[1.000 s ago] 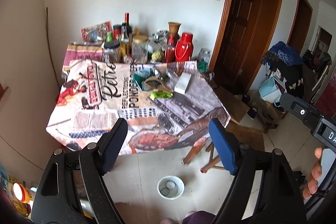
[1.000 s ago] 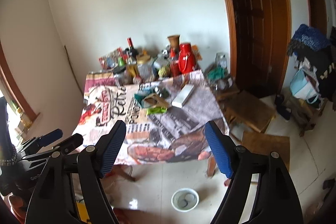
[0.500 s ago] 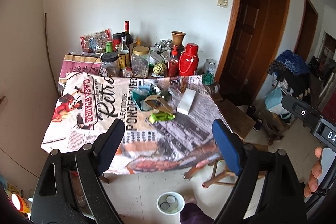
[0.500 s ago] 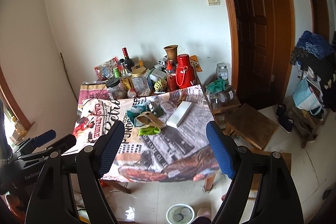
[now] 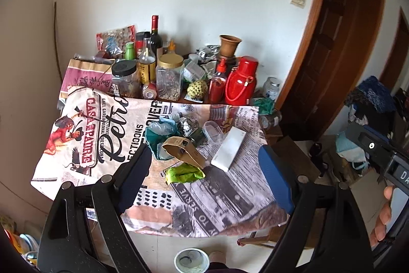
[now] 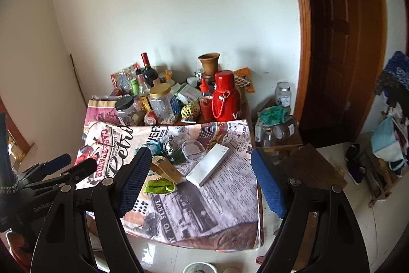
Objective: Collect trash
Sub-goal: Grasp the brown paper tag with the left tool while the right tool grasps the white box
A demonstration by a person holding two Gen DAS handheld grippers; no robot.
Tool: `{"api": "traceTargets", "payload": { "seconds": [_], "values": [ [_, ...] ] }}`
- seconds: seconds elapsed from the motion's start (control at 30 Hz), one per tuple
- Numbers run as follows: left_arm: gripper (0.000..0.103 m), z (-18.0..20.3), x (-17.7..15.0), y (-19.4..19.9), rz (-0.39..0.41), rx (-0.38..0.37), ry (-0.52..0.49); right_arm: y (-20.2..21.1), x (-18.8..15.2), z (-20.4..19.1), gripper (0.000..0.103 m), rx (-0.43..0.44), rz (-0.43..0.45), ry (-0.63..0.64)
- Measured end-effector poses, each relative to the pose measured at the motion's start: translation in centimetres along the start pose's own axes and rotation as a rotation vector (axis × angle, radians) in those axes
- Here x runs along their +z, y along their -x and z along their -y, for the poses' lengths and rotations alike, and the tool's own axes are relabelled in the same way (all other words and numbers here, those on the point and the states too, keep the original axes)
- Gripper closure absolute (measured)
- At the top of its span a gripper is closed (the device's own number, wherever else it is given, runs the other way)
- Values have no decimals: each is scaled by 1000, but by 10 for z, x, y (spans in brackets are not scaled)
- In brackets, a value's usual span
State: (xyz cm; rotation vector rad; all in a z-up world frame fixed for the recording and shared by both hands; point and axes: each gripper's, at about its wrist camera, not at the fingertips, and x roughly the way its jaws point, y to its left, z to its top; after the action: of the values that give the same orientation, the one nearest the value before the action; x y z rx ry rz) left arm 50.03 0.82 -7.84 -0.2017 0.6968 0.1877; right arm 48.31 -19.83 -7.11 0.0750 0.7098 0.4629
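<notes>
Trash, loose heap, middle of the table on the printed cloth; nothing collected so far, as judged from the heap lying undisturbed and both claws empty.

- Green crumpled wrapper: one, nearest the front edge.
- Brown cardboard packet: one, just behind the wrapper, touching it.
- White flat box: one, lying askew to the right of the packet.
- Clear plastic cup: one, on its side behind the box.
- Crumpled foil ball: one.
- Teal plastic bag: one, bunched at the left of the heap.

Left claw: one, jaws wide apart, nothing between them, short of the heap, aimed down at it. Right claw: one, jaws likewise spread and empty, also short of the heap.

Stock at the back of the table, not judged to be trash: red flask, one; wine bottle, one; gold-lidded jar, one; black-lidded jar, one; clay pot, one. Further small bottles are present; their count cannot be told.

Floor: white bowl, one, below the table's front edge.

Remaining: every piece is yet to be picked up.
</notes>
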Motion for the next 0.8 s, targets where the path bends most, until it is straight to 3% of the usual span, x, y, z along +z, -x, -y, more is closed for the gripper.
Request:
{"api": "traceTargets", "payload": {
  "seconds": [0.27,0.57,0.8],
  "values": [
    [18,-34,13,-65,-101,46,17,-71,8,7,26,-15,-127,-48],
    [18,-96,41,-153,-253,-52,48,-184,-13,2,26,-117,-326,-215],
    [18,-121,27,-225,-403,-107,120,-258,-47,2,26,-175,-490,-247]
  ]
}}
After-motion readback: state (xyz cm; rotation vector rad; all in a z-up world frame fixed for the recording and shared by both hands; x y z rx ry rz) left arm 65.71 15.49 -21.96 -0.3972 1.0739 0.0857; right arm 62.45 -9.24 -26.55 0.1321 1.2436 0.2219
